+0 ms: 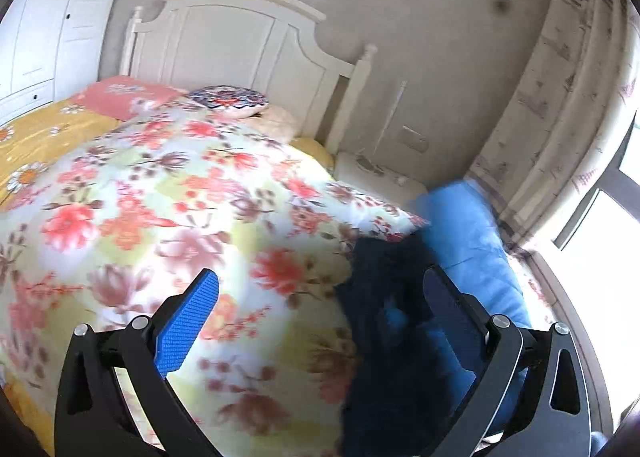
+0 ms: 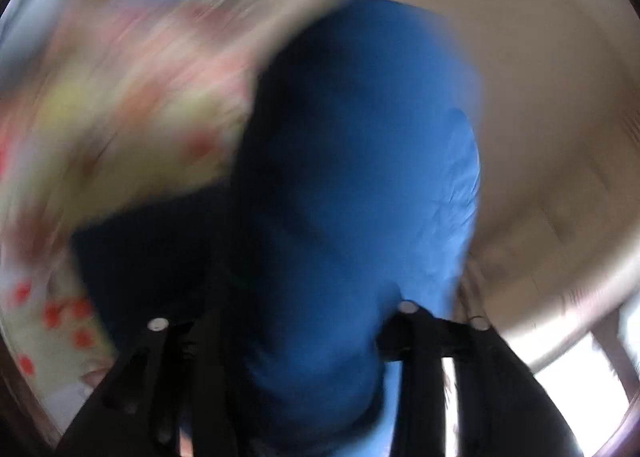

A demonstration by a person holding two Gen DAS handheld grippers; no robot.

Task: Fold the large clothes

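Left gripper (image 1: 320, 297) fingers spread over floral quilt (image 1: 180, 197); right's unclear behind blue garment (image 2: 352, 161).

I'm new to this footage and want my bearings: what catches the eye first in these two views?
The floral quilt dominates the left wrist view, spread over the bed below a white headboard. A blue garment fills the middle of the blurred right wrist view, draped over the right gripper. The left gripper hangs above the quilt, jaws wide apart and empty.

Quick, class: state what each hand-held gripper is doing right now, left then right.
Left hand-held gripper: open, nothing between its fingers, above the floral quilt.
Right hand-held gripper: blue garment lies between its fingers; too blurred to tell whether it grips.
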